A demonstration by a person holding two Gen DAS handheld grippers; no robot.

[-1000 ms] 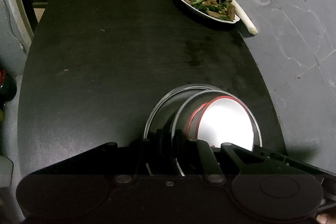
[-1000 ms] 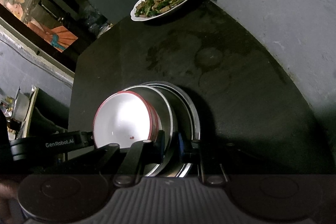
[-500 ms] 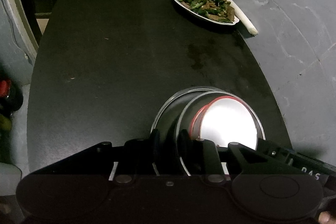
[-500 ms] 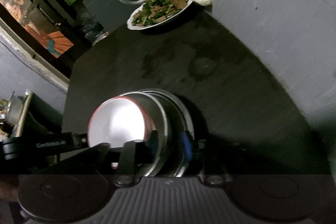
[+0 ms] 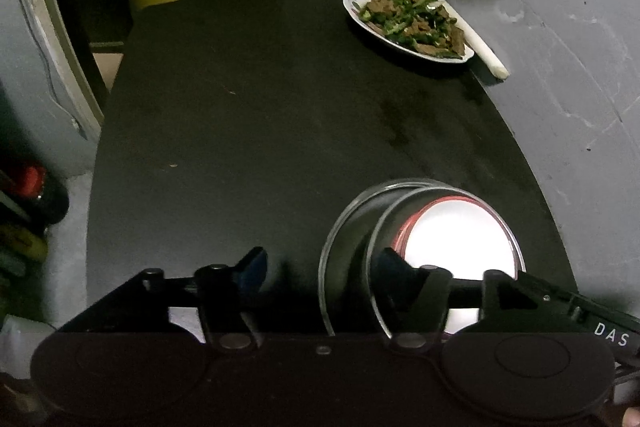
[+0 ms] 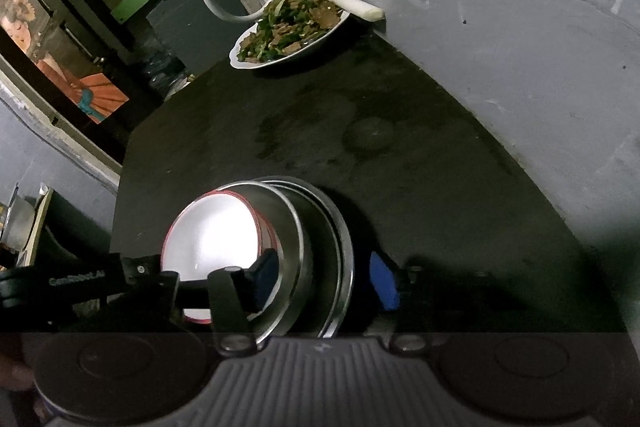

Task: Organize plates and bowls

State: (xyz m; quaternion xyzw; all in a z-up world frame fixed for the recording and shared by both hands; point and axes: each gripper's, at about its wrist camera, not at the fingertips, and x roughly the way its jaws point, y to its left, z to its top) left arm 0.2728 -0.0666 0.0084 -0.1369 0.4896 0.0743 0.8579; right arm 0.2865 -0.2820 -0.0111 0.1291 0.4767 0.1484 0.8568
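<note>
A stack of nested metal bowls [image 5: 348, 227] stands near the front of the black table [image 5: 240, 127], with a red-rimmed white bowl [image 5: 452, 235] inside. My left gripper [image 5: 320, 263] straddles the stack's left rim. Its jaws are opening and the pads stand clear of the metal. In the right wrist view the metal bowls [image 6: 316, 227] and the white bowl [image 6: 216, 231] show again. My right gripper [image 6: 324, 273] straddles the right rim, its jaws also opening, pads off the walls.
A white plate of greens and meat [image 5: 408, 23] sits at the table's far right corner, with a white stalk [image 5: 488, 55] beside it against the grey wall. The plate of food [image 6: 288, 31] also shows in the right wrist view. Clutter and a hose loop lie beyond the table.
Both grippers were shut on the metal bowls' rims a second ago. Their jaws have since spread wide and let go. The stack stays in place on the table.
</note>
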